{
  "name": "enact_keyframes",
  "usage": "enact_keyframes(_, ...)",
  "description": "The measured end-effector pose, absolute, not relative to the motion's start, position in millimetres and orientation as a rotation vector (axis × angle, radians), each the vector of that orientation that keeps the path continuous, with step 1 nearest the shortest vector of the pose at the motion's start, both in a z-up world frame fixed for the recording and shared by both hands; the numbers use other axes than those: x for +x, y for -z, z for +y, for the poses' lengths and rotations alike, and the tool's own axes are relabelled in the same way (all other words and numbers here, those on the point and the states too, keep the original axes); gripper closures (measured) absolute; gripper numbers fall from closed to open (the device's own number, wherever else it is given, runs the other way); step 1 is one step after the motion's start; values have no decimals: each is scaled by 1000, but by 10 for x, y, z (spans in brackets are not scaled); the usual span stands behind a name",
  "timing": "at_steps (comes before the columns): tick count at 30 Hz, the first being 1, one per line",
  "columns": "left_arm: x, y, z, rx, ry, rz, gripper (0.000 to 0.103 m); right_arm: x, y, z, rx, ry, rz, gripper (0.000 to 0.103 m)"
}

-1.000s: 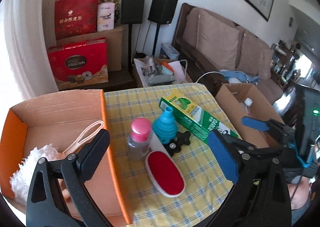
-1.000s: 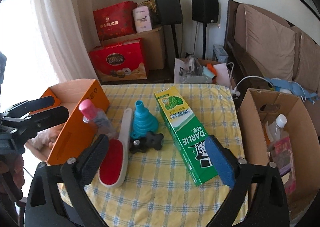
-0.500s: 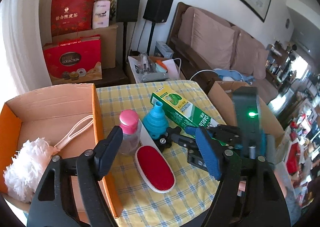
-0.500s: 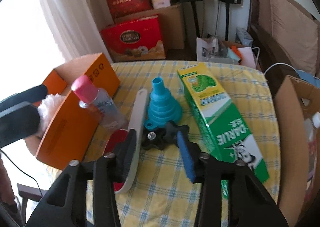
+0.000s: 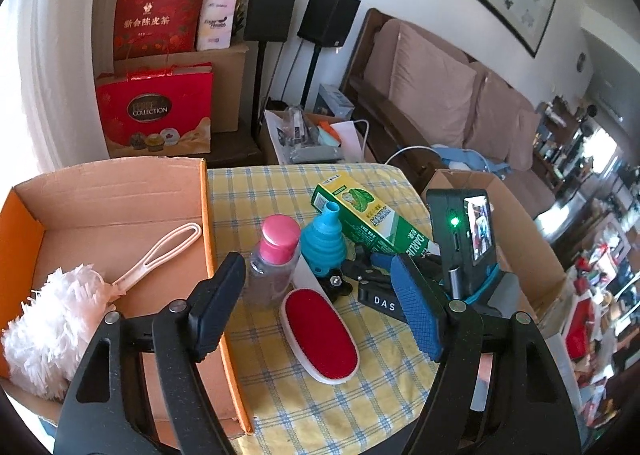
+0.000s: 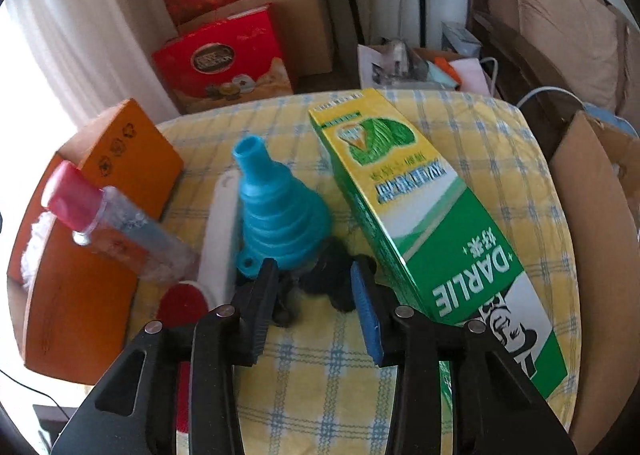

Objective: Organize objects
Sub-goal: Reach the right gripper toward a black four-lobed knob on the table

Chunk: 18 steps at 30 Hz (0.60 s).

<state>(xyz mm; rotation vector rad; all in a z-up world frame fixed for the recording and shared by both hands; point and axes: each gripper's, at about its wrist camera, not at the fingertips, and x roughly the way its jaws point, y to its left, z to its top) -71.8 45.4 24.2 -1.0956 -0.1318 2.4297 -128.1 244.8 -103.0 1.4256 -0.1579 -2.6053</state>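
On the yellow checked tablecloth stand a pink-capped clear bottle, a blue folding funnel, a small black star-shaped knob, a red-and-white lint brush and a green Darlie toothpaste box. My right gripper is low over the table, its jaws partly closed on either side of the black knob, just in front of the funnel. It also shows in the left wrist view. My left gripper is open and empty above the brush.
An orange cardboard box at the table's left holds a white duster with a pink handle. A brown cardboard box stands right of the table. Red gift boxes, speakers and a sofa are behind.
My right gripper has moved forward and down to the black knob and its jaws have narrowed around it. My left gripper has drawn back a little and stays open.
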Motion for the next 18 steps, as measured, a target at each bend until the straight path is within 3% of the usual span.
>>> enact_keyframes(8, -689, -233, 463, -1093, -2417, -144, 31, -1331, 1040, 2433, 1420, 2634, -120, 59)
enact_keyframes(11, -680, -225, 476, -1095, -2411, -145, 31, -1326, 1040, 2455, 1417, 2636, -109, 73)
enact_keyframes(18, -646, -234, 492, -1095, -2391, -154, 31, -1188, 967, 2508, 1402, 2611, -115, 88)
